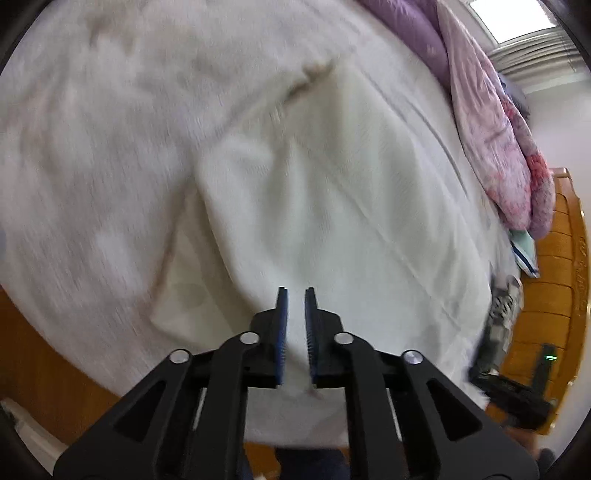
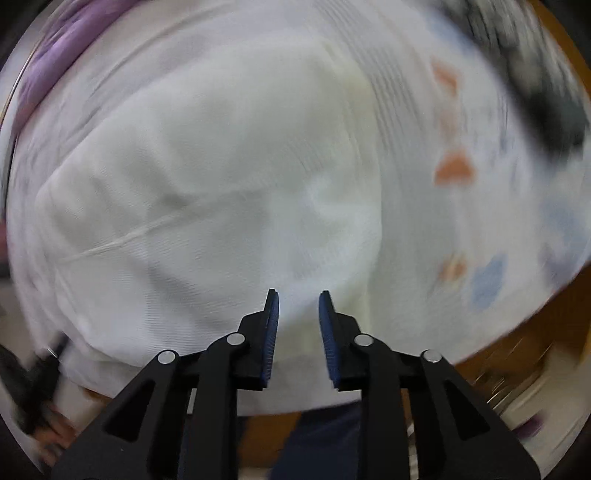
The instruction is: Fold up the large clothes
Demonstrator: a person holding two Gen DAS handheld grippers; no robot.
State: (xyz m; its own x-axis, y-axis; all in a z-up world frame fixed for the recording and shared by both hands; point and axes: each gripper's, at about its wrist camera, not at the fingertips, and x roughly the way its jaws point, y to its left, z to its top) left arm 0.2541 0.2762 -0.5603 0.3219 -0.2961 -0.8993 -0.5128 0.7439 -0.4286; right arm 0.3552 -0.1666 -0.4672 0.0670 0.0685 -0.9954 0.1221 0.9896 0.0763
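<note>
Risk first, my read: both tools are off the cloth with a fold only loosely laid, so the raised layer can slump or slide back open. The knit looks soft and thick, and a ridge stands along the folded edge rather than lying pressed flat. A regrasp could also pinch the bedsheet along with the garment, since both are pale and lie one on the other. Right view is heavily motion-blurred, so edges there are hard to place; a grab aimed from that view could miss the hem.

Left tool [image 1: 295, 291]: jaws apart by a narrow gap, blue pads facing each other, nothing between them. Released, hovering over the cloth, pointing steeply down. Contact with fabric: cannot tell, looks clear of it.

Right tool [image 2: 297, 293]: jaws parted wider than the left's, gap empty. Released, pointing down onto the garment. It also shows at the right edge of the left view, blurred.

White garment [image 1: 332, 206]: lies on the bed directly below both tools, near the bed's close edge, one flap folded over with a diagonal seam showing. Bedsheet [image 1: 92, 129] spreads beyond it. Pink-purple quilt [image 1: 491, 122] heaped at the far side, wooden headboard [image 1: 557, 266] to the right. Window [image 1: 513, 18] farthest back.
</note>
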